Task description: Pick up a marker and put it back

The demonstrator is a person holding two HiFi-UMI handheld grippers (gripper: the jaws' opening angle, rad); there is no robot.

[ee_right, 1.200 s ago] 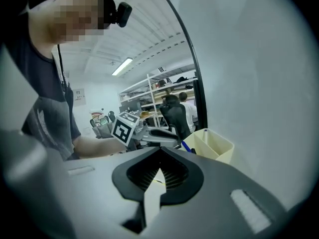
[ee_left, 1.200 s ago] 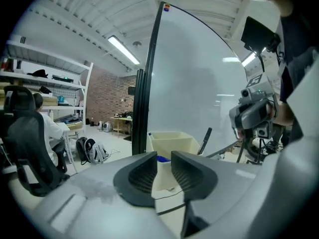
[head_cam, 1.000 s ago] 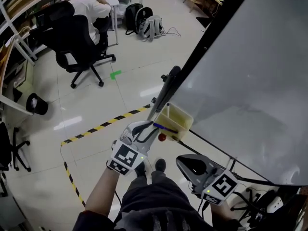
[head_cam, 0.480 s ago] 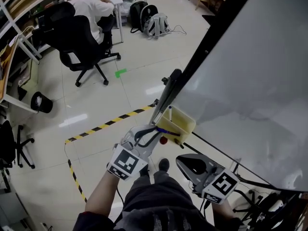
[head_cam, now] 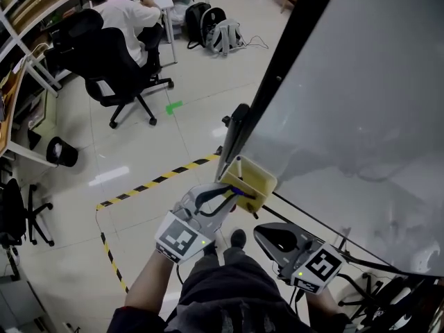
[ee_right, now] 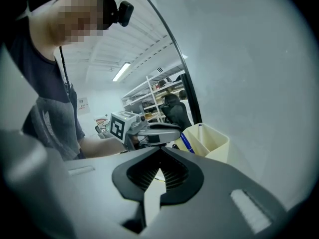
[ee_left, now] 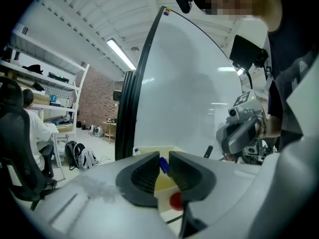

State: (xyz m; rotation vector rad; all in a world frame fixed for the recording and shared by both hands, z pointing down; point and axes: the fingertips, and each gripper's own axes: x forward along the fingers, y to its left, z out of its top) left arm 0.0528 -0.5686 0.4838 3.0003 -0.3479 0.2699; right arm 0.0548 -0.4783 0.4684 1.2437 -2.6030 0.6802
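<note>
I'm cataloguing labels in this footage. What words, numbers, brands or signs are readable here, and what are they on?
None can be read.
Square-patterned cube on the left gripper: black-and-white code, no letters.
Matching cube on the right gripper: likewise.
White sheet on the far wall: too small to read.

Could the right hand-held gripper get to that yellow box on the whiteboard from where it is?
Probably yes. Nothing stands between the right hand-held gripper and the yellow box, though the left hand-held gripper, shut on a blue marker, crowds one side.
</note>
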